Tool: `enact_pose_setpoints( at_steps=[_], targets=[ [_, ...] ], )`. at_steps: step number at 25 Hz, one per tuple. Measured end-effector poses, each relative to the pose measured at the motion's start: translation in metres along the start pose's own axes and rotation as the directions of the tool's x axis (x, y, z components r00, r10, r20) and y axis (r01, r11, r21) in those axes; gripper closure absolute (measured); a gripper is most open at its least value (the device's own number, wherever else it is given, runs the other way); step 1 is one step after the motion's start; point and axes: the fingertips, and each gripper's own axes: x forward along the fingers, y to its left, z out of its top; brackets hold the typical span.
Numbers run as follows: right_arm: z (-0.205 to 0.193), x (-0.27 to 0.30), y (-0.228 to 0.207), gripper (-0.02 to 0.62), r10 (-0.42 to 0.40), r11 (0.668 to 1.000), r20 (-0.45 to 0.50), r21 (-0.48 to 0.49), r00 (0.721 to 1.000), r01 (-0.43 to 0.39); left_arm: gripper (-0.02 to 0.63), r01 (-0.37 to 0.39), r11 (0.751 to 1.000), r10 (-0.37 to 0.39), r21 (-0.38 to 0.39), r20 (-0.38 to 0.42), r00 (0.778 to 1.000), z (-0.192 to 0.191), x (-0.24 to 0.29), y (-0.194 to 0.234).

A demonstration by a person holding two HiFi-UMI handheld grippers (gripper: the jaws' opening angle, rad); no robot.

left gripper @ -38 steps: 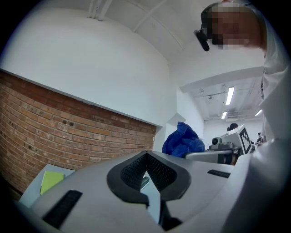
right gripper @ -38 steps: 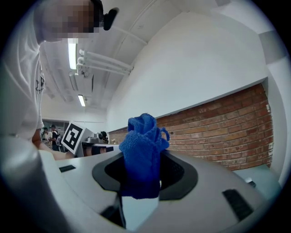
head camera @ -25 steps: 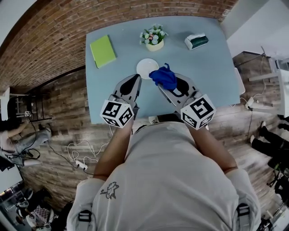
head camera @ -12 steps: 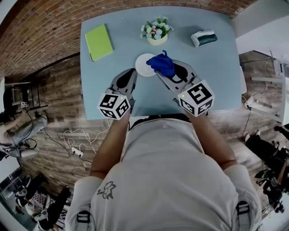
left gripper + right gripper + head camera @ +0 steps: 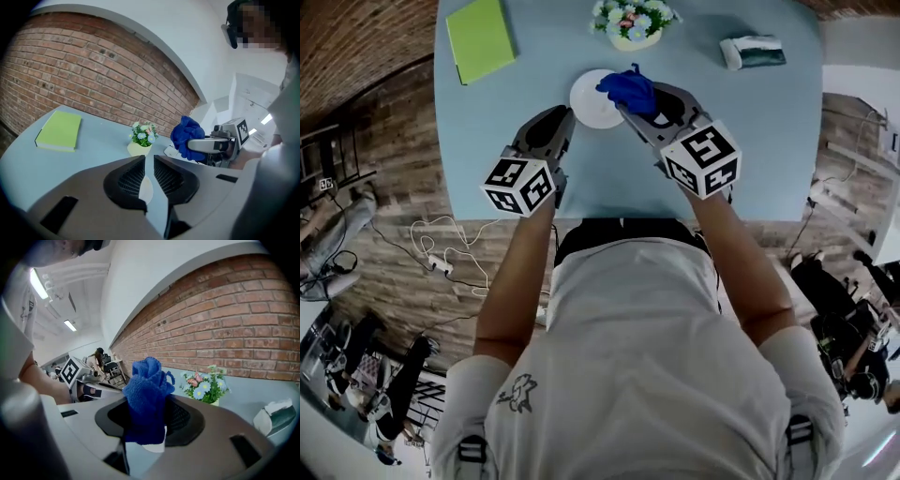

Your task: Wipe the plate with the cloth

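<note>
Head view: a pale blue table (image 5: pixel 750 122) carries a white plate (image 5: pixel 584 101) toward its far middle. A flower pot (image 5: pixel 630 21) stands just beyond it, a green notebook (image 5: pixel 480 37) lies at the far left, and a white-and-teal box (image 5: pixel 752 52) sits at the far right. The right gripper (image 5: pixel 636 108) reaches in from the near right, its jaws clamped on a bunched blue cloth (image 5: pixel 628 90) that sits over the plate's right edge. Whether the cloth touches the plate cannot be told from above. The left gripper (image 5: pixel 561 114) lies just left of the plate, its tips near the rim and apart from the cloth.

Left gripper view: the two ribbed pads (image 5: pixel 130 178) stand a narrow slit apart, having just been opening, and nothing sits between them. A white patch seen through the slit is probably the plate, though the jaws hide most of it. Beyond, the right gripper holds the cloth at the right, with the flower pot at centre and the notebook at the left, before a brick wall (image 5: pixel 93 79).

Right gripper view: the jaws are closed on the cloth, which rises in a rumpled tuft from between them. A sliver of white shows beneath it. The flower pot stands beyond to the right, and the box sits at the far right edge.
</note>
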Motion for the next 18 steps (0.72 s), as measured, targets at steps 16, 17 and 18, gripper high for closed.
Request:
enact_pose_setpoints(
  at_steps=[16, 17, 18],
  targets=[
    [-0.129, 0.076, -0.048, 0.439, 0.047, 0.991, -0.205, 0.131, 0.978, -0.02, 0.426, -0.098, 0.953, 0.044, -0.286, -0.19, 0.981, -0.109, 0.053, 0.064],
    [-0.136, 0.078, -0.051, 0.439, 0.049, 0.991, -0.216, 0.134, 0.975, -0.02, 0.425, -0.107, 0.945, 0.048, -0.308, -0.193, 0.98, -0.114, 0.055, 0.067],
    [-0.142, 0.079, -0.054, 0.439, 0.05, 0.991, -0.227, 0.136, 0.973, -0.019, 0.42, -0.118, 0.939, 0.055, -0.323, -0.197, 0.979, -0.118, 0.058, 0.071]
  ],
)
